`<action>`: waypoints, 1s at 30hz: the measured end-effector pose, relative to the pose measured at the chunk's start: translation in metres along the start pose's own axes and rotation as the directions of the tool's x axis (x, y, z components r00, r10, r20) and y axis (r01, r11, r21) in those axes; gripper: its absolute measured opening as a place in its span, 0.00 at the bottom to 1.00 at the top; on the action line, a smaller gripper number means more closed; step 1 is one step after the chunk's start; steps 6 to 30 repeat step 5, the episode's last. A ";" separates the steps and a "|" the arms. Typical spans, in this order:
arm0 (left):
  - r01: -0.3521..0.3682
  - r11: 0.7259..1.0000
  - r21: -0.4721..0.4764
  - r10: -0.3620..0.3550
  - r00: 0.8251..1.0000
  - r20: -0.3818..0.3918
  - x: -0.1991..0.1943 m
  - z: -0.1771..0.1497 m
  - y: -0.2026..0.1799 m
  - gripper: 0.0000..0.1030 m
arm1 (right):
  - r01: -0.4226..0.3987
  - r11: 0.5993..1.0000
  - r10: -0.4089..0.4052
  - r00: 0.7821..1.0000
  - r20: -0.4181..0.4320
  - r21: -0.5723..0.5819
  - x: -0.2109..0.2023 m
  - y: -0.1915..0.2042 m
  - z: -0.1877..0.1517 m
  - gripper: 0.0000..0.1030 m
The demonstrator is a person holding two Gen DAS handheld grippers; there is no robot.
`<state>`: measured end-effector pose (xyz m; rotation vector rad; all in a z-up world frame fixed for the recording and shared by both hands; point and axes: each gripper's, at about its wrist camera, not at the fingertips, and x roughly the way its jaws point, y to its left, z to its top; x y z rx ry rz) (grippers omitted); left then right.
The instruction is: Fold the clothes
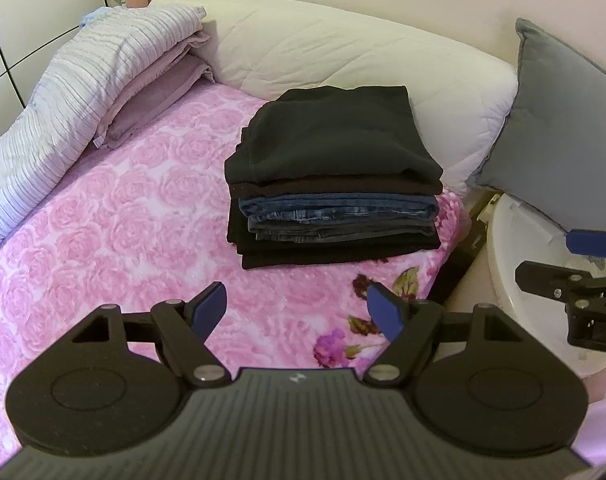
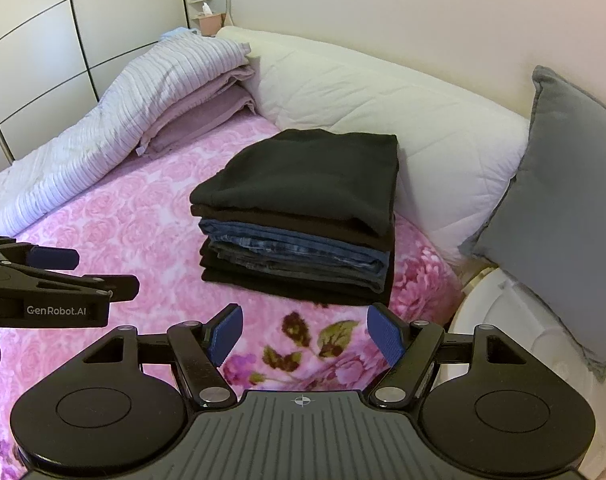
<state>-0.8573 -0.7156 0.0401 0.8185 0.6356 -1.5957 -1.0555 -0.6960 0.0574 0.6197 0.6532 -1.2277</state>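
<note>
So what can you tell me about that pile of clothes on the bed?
The pile of clothes is a neat stack of folded garments: soft black ones on top and at the bottom, blue and grey denim between. It sits flat on the pink rose blanket, close to the white quilted pillow. Neither gripper touches it.

"GenRobot.AI", white print, on black side of left gripper (image 2: 43,276), seen in right wrist view at left edge. Partial white letters "DA", rest cut off by frame, on black body of right gripper (image 1: 583,264) in left wrist view, right edge. Small white logo mark on ribbed grey housing of each gripper, near front edge; crosshair-like in right wrist view, no text. Nothing else legible.
</note>
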 end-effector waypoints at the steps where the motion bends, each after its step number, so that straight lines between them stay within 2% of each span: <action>1: -0.001 1.000 0.000 0.001 1.000 0.000 0.000 0.000 -0.001 0.72 | -0.001 1.000 0.001 1.000 -0.001 0.000 0.000 0.000 0.000 0.70; 30: 0.000 1.000 -0.007 0.000 1.000 0.010 0.000 0.000 -0.001 0.72 | -0.005 1.000 0.005 1.000 -0.003 0.001 -0.001 -0.001 -0.001 0.70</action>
